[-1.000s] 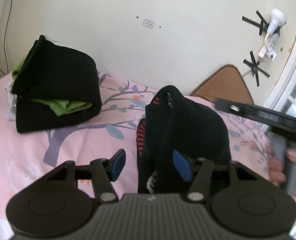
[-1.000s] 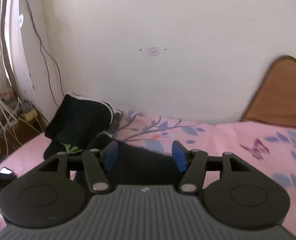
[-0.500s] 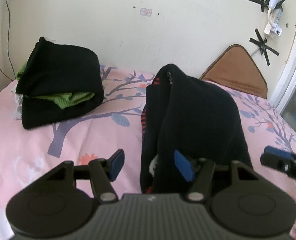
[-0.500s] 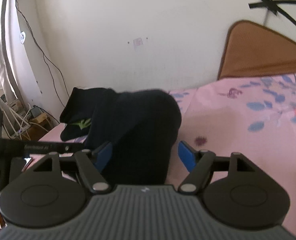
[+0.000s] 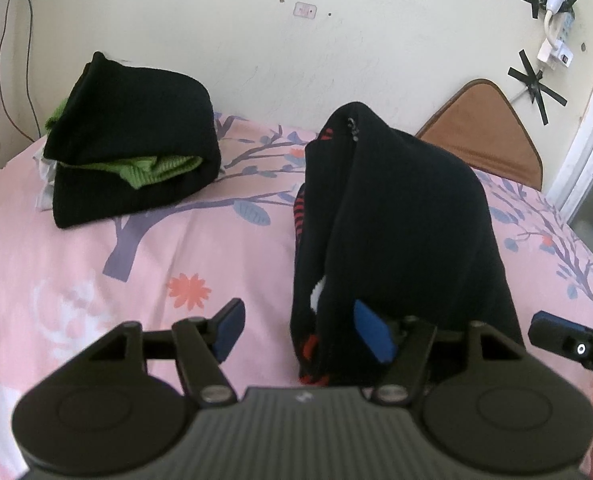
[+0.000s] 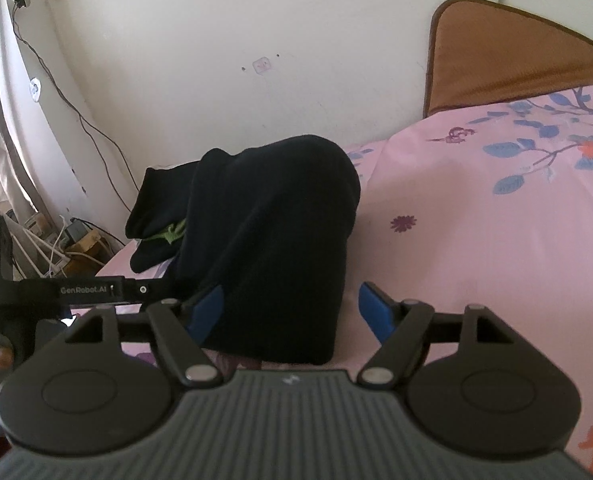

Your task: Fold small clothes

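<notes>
Since 1 s ago both claws have dropped lower & closer to the bed, and the right view has swung from wall/pile round onto the near end of the garment.

Black garment (image 5: 408, 216) lies folded on the pink bed sheet (image 5: 96, 264), long axis running away from both claws toward the wall; red-striped edge faces left. Folded pile (image 5: 136, 156) w/ green item sits well apart, far left by the wall.

Left claw (image 5: 308, 332): jaws opening, released; right pad sits at the garment's near edge, left pad over bare sheet, nothing pinched. Right claw (image 6: 292, 312): released, jaws wide, garment's near end between the pads but not pressed. Both point downward-forward, low over the bed, side by side; right claw's tip shows at the left view's right edge.

Judgement: right claw is better centred on the near end, so the next grab prob. starts there.
</notes>
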